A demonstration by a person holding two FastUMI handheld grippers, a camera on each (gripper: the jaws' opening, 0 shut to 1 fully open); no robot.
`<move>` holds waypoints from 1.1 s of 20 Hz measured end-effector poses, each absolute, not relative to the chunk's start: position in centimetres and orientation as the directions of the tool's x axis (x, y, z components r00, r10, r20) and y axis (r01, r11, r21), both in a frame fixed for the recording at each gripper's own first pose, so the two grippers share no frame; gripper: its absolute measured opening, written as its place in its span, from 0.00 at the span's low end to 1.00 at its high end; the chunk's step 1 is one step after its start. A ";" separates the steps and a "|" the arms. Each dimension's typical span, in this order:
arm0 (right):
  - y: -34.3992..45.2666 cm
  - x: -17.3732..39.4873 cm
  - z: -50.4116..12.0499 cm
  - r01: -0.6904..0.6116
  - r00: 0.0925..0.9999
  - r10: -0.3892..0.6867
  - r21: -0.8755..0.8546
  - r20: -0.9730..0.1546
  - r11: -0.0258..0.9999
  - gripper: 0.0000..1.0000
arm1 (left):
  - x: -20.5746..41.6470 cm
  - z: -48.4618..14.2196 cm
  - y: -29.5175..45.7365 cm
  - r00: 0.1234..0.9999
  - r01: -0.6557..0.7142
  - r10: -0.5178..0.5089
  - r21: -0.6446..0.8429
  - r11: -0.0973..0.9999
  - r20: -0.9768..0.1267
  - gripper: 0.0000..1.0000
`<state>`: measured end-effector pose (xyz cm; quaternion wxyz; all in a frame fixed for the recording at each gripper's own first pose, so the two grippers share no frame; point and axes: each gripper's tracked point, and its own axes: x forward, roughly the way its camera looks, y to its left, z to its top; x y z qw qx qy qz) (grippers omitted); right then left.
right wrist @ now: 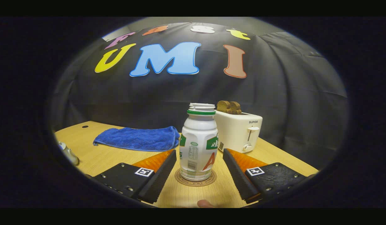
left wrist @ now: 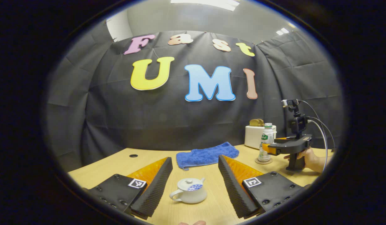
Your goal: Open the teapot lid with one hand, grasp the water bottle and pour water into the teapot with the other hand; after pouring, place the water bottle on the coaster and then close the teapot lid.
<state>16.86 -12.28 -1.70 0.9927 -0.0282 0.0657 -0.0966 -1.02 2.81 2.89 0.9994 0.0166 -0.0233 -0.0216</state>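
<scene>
Standing upright on coaster point(right wrist: 195, 181), water bottle point(right wrist: 198, 142) sits between right gripper point(right wrist: 197, 175) jaws, wide open, neither touching it. Teapot point(left wrist: 189, 190), lid on, rests on table point(left wrist: 199, 175) near front edge, between left gripper point(left wrist: 193, 184) jaws, also wide apart, empty. Blue towel point(left wrist: 207, 154) and toaster point(right wrist: 240, 131) lie toward back edge.

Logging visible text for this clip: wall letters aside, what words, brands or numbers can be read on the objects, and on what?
"SUPOR": on the toaster, front face, above its lever.
Water bottle label: print too small and blurred to read.
Coaster rim print: too blurred to read.
</scene>
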 end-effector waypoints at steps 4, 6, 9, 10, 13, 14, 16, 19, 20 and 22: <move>-10.0 12.0 0.6 0.185 0.979 -0.187 -0.034 -0.075 0.982 0.93 | -1.4 1.5 1.8 0.998 0.060 -0.060 0.022 0.998 0.026 1.00; -8.5 9.3 1.5 0.183 0.982 -0.185 -0.040 -0.045 0.982 0.93 | -1.9 1.1 1.0 0.997 0.071 -0.072 0.030 0.997 0.019 0.97; -5.3 5.8 1.2 0.142 0.989 -0.144 -0.038 -0.047 0.989 0.93 | -3.2 1.0 -0.1 0.996 0.085 -0.087 0.044 0.995 0.028 1.00; -4.1 4.8 0.8 0.121 0.991 -0.123 -0.041 -0.051 0.992 0.93 | -3.6 1.0 -0.4 0.996 0.086 -0.088 0.040 0.995 0.033 1.00; -2.0 2.1 0.2 0.094 0.994 -0.096 -0.039 -0.047 0.995 0.93 | -4.6 1.0 -0.3 0.996 0.068 -0.070 0.031 0.997 0.052 1.00; -1.5 1.4 -0.1 0.085 0.995 -0.087 -0.032 -0.050 0.996 0.93 | -5.1 1.0 0.0 0.997 0.058 -0.060 0.032 0.998 0.058 1.00; -1.2 0.0 -0.1 0.084 0.996 -0.085 -0.026 -0.038 0.996 0.93 | -5.8 1.4 0.4 0.996 0.041 -0.043 0.031 0.999 0.073 1.00; -1.5 -1.3 -0.4 0.094 0.995 -0.094 -0.004 -0.021 0.996 0.93 | -6.1 1.3 0.2 0.996 0.034 -0.036 0.025 0.999 0.082 1.00; -1.6 -1.5 -0.9 0.095 0.995 -0.095 0.004 -0.033 0.995 0.93 | -6.2 1.0 0.2 0.997 0.026 -0.027 0.023 0.999 0.071 1.00; -1.7 -1.6 -1.7 0.088 0.994 -0.086 0.025 -0.066 0.996 0.93 | -6.6 0.4 -0.1 0.998 0.026 -0.027 0.015 1.000 0.062 1.00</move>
